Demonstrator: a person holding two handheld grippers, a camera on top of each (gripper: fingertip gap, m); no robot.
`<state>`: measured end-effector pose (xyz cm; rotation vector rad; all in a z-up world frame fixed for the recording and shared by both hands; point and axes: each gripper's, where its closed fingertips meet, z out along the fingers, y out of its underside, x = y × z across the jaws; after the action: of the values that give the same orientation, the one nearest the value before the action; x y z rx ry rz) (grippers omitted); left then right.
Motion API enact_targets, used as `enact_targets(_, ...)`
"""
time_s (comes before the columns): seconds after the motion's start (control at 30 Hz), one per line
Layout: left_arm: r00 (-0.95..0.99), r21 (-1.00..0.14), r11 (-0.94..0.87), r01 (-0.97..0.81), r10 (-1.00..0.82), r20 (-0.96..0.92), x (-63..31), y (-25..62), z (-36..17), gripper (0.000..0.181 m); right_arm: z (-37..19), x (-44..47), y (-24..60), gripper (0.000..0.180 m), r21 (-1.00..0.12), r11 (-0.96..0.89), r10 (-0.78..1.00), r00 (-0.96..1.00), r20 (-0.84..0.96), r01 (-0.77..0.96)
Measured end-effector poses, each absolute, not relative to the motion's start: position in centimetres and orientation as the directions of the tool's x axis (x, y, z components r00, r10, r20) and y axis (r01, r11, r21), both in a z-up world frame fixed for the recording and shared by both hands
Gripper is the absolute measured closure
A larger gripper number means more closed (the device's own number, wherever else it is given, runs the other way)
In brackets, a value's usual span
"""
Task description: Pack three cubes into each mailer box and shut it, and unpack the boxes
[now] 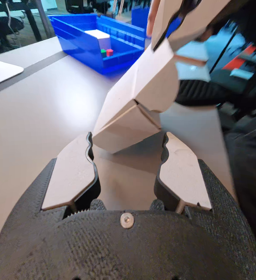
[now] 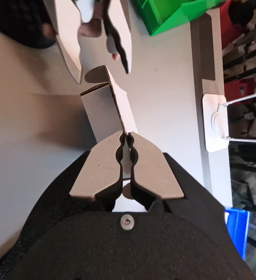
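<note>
White cardboard mailer box (image 1: 139, 97) hangs tilted over the grey table (image 1: 48, 121), one corner near the surface. Right gripper (image 2: 126, 134) is clamped on its flap edge, carrying it. Left gripper (image 1: 127, 136) sits just below the box, jaws wide apart, holding nothing. A blue bin (image 1: 81, 45) beyond holds a red cube (image 1: 109, 52), a green cube (image 1: 103, 52) and another white box (image 1: 99, 36). Judged step: positioning or tipping the box. Next: steady it with the left.

White mailer box (image 1: 141, 97), blue bin (image 1: 85, 45) (green cube (image 1: 103, 52), red cube (image 1: 109, 52) inside), green bin (image 2: 169, 13).
</note>
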<state>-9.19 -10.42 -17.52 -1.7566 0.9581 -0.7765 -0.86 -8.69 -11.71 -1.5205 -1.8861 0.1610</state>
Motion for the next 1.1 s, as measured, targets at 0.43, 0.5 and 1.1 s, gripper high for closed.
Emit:
enact_targets(0.43,0.623,-0.880,-0.437,-0.184,-0.745,0.239,-7.5,-10.2,-20.1,0.134,-10.7,-2.8,-10.1,0.179,-0.605,0.266,0.929,-0.032,0.368,0.751)
enact_targets(0.5,0.619,-0.870,-0.433,-0.234,-0.757,0.210,-7.3,-10.5,-20.6,0.136,-10.1,-2.7,-9.5,0.179,-0.618,0.267,0.933,-0.037,0.359,0.739)
enact_targets(1.1,0.402,-0.764,0.049,-0.643,-0.828,-0.392,-6.8,-12.4,-21.2,0.156,-8.1,-4.1,0.5,0.178,-0.600,0.309,0.916,-0.060,0.397,0.738)
